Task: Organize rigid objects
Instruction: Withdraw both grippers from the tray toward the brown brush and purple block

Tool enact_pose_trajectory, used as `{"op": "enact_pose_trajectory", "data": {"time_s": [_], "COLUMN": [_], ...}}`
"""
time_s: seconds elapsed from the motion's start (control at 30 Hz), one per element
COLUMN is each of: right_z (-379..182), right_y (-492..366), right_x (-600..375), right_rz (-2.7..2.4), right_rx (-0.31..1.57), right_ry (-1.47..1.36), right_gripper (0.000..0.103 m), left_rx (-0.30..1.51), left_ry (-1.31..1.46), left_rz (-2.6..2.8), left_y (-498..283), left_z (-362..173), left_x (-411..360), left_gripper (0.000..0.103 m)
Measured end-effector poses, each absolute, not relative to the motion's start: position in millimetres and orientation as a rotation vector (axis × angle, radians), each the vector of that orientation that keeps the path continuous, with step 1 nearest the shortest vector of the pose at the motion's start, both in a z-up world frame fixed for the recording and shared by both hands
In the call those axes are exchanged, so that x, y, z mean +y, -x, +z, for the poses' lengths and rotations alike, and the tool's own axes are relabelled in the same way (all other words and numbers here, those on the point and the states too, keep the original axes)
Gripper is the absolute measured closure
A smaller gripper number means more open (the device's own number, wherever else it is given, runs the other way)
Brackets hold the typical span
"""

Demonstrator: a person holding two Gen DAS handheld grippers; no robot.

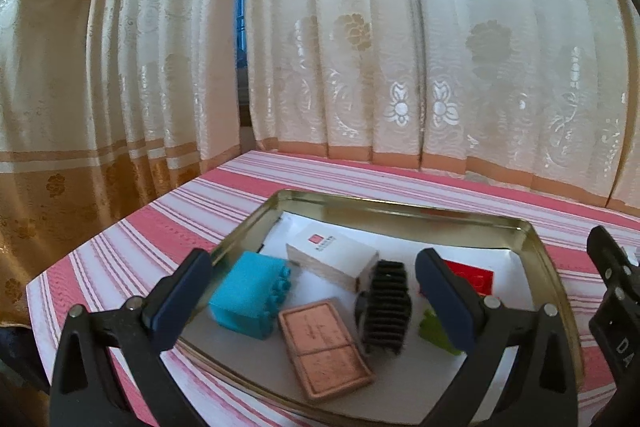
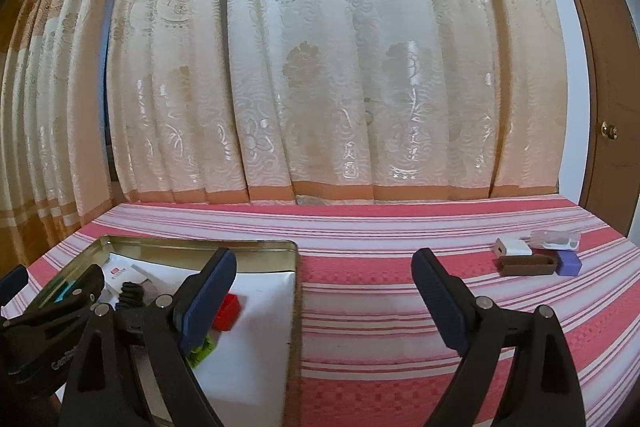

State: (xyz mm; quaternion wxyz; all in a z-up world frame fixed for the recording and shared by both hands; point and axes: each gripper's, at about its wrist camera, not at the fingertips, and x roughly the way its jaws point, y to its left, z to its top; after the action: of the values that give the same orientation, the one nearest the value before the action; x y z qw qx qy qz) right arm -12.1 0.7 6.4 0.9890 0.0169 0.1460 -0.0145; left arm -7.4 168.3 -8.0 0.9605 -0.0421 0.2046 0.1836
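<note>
Gold-rimmed tin tray (image 1: 404,213) on my striped pink cloth (image 2: 400,291), holding blue block (image 1: 246,297), black finned heatsink (image 1: 384,307), pink card (image 1: 324,347), both my left gripper (image 1: 312,291) and right gripper (image 2: 324,291) spread wide, empty.

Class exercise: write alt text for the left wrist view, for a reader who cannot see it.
The open left gripper hovers over a metal tin on a striped cloth, holding nothing. Inside lie a blue block, a white box, a black finned part and a pink tablet.
</note>
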Motion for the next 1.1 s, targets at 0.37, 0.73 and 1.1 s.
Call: {"op": "enact_pose_trajectory", "data": {"time_s": [0.37,0.73,1.1], "right_z": [6,5,-1], "right_y": [8,5,0], "right_x": [-40,-85,-159], "right_rz": [-0.071,-0.138,-0.234], "right_rx": [0.310,0.337,0.405], "right_ry": [-0.049,-0.074,-0.162], "right_gripper": [0.012,0.012,0.012], "left_rx": [0.372,0.366,0.353], "left_ry": [0.057,0.022,-0.035], "left_rz": [0.283,0.192,0.090], "left_y": [14,13,13], "left_z": [-3,0,2], "left_x": [120,73,16], "left_gripper": [0.000,0.000,0.000]}}
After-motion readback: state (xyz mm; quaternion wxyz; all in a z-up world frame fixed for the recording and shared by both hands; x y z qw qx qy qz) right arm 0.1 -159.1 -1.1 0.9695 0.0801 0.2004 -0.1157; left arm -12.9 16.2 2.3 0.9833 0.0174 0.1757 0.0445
